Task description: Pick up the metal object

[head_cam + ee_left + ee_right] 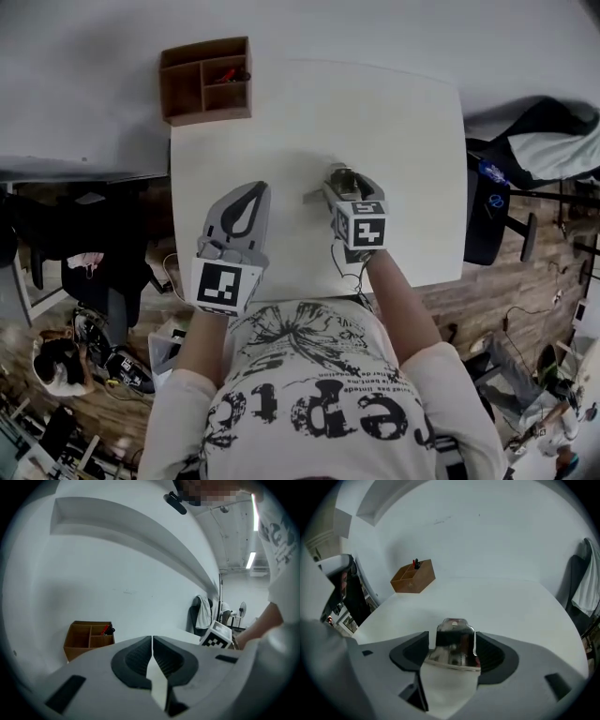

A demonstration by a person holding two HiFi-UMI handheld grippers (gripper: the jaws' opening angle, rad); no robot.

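Evidently the right tool [342, 183] is set low over the white table [403, 141] near the middle of the head view, with its jaws spread wide. That lets them straddle the shiny, bell-shaped metal object [454, 644], which stands on the table squarely between the two dark pads, close to each but, as far as I can judge, not yet pinched. Meanwhile the left tool [152, 641] rests left of centre with its jaws pressed together on nothing, probably parked out of the way, and the brown wooden compartment box [205, 80] sits well apart at the upper left.

Red items [232, 74] in the organizer [206, 116] are too small to tell.
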